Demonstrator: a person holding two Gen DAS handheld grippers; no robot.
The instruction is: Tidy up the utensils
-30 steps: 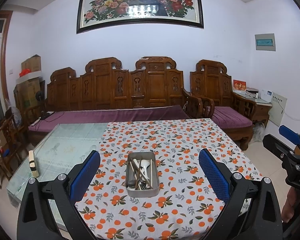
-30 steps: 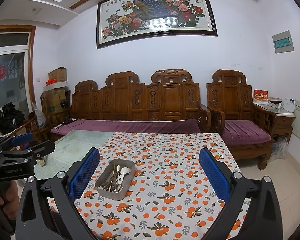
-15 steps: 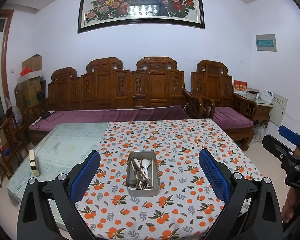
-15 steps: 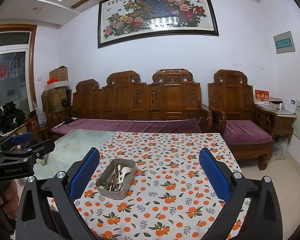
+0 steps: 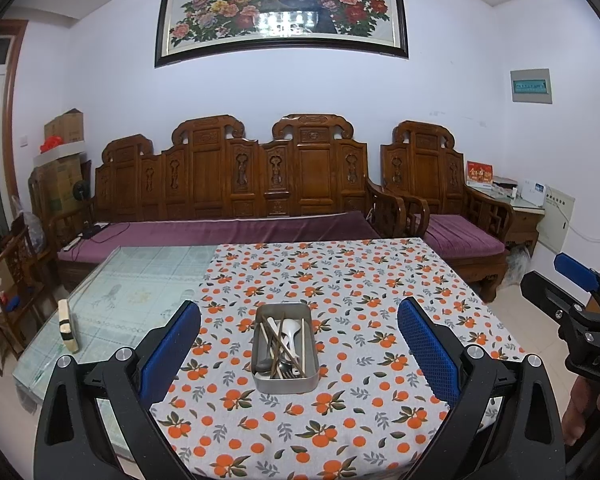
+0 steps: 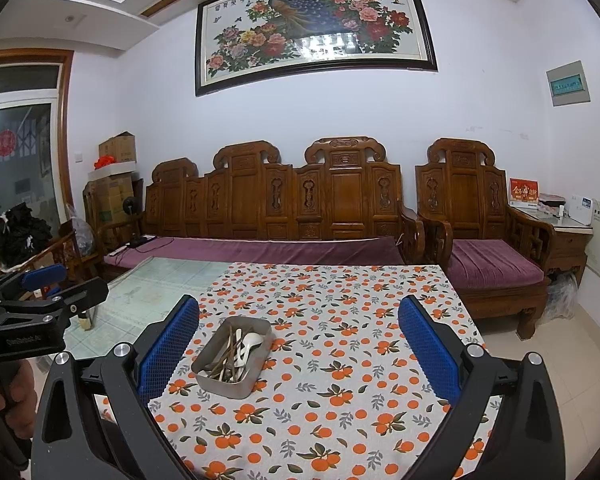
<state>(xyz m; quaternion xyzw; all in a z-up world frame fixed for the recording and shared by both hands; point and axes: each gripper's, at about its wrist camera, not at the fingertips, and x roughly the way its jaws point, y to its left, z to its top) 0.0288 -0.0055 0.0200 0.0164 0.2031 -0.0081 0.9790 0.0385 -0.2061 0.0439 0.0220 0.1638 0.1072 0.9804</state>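
Note:
A rectangular metal tin (image 5: 285, 348) (image 6: 233, 357) sits on the orange-patterned tablecloth (image 5: 340, 300), holding a jumble of utensils: a white spoon (image 5: 291, 330), brown chopsticks (image 5: 278, 344), and metal cutlery. My left gripper (image 5: 298, 350) is open, held well short of the tin, with nothing between its blue pads. My right gripper (image 6: 298, 350) is open too and empty, with the tin left of its centre. Each gripper shows at the edge of the other's view, held by a hand.
The cloth covers the right part of a glass-topped table (image 5: 140, 284); a small cream block (image 5: 68, 330) stands near its left edge. A carved wooden sofa (image 5: 236, 188) with purple cushions stands behind, an armchair (image 5: 452, 204) at right, and tiled floor beyond.
Both views have pulled back and risen slightly, so the tin sits a little farther off. Both grippers stay open and the utensils have not moved.

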